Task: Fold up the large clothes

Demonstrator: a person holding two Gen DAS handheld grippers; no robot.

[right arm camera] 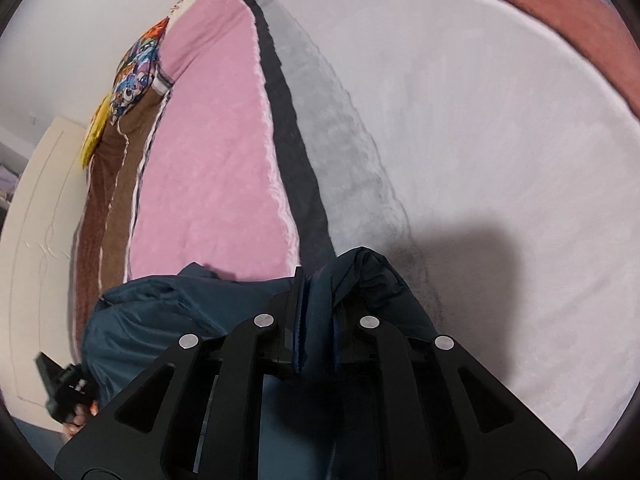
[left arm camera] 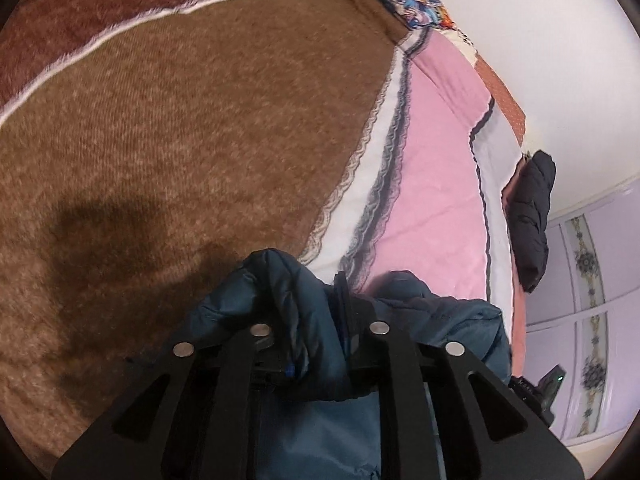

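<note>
A dark teal padded jacket (left arm camera: 440,320) hangs between my two grippers above the bed. My left gripper (left arm camera: 316,312) is shut on a bunched fold of the jacket, over the brown blanket (left arm camera: 180,140). My right gripper (right arm camera: 318,304) is shut on another edge of the same jacket (right arm camera: 180,304), over the white fleece blanket (right arm camera: 500,120). The rest of the jacket droops below both grippers and is mostly hidden by their black bodies. The right gripper shows at the lower right of the left wrist view (left arm camera: 540,392); the left gripper shows at the lower left of the right wrist view (right arm camera: 64,392).
The bed carries a pink blanket (left arm camera: 436,160) with grey and white stripes between the brown and white ones. A black padded garment (left arm camera: 532,216) lies at the bed's far edge. A colourful pillow (right arm camera: 136,72) sits at the head. A lilac wardrobe (left arm camera: 592,300) and a cream door (right arm camera: 44,220) flank the bed.
</note>
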